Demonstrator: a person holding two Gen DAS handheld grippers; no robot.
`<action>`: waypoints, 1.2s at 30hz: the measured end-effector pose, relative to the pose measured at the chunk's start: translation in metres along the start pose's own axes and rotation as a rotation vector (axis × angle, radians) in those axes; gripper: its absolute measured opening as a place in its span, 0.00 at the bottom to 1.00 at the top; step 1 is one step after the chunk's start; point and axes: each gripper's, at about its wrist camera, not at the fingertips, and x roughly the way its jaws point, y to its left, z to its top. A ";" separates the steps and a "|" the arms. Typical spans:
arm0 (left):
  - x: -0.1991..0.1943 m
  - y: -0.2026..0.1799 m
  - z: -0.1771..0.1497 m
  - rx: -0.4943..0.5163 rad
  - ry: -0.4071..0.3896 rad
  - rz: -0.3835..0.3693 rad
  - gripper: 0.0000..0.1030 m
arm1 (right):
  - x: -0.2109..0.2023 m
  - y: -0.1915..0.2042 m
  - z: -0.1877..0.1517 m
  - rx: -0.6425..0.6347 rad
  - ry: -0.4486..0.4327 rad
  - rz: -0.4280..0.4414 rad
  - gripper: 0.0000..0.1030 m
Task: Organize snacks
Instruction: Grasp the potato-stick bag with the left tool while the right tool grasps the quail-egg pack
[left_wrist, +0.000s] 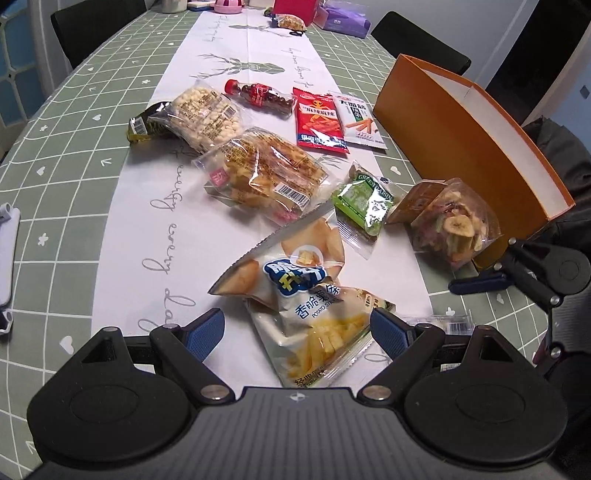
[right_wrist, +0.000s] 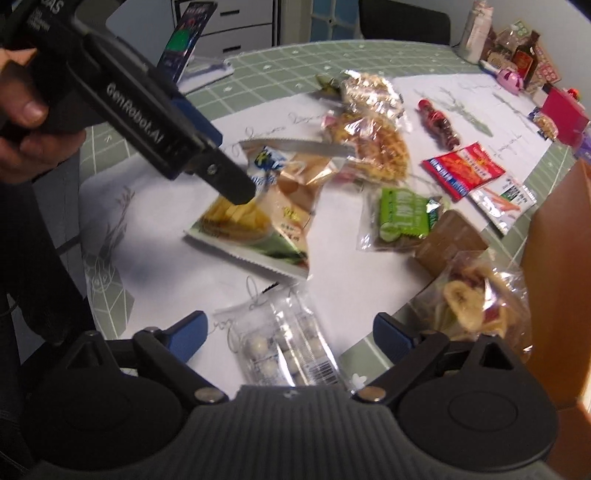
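Note:
Several snack packs lie on a white table runner. My left gripper (left_wrist: 297, 332) is open, its jaws on either side of a potato-stick bag (left_wrist: 295, 291), also in the right wrist view (right_wrist: 258, 221). My right gripper (right_wrist: 288, 334) is open over a clear pack of white balls (right_wrist: 284, 343). A dried-fruit bag (left_wrist: 452, 221) leans by an orange box (left_wrist: 461, 133). A green raisin pack (left_wrist: 364, 201), a pastry bag (left_wrist: 264, 171), a red pack (left_wrist: 319, 120), a white stick pack (left_wrist: 360, 120), a small cola bottle (left_wrist: 260, 96) and a puffed-snack bag (left_wrist: 207, 116) lie beyond.
The table has a green checked cloth (left_wrist: 66, 155). Black chairs (left_wrist: 417, 40) stand at the far side. More packets and a pink box (left_wrist: 295, 9) sit at the far end. A white device (left_wrist: 7, 254) lies at the left edge. The right gripper shows at the right edge (left_wrist: 480, 284).

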 end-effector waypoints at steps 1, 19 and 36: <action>0.002 -0.001 0.000 -0.005 0.005 -0.001 1.00 | 0.002 0.000 -0.001 -0.005 0.010 0.003 0.88; 0.039 0.005 0.006 -0.238 0.038 -0.058 1.00 | 0.017 0.000 -0.002 -0.023 0.074 -0.009 0.86; 0.043 -0.002 0.013 -0.149 0.038 -0.054 0.88 | 0.013 -0.004 -0.011 0.006 0.091 -0.006 0.68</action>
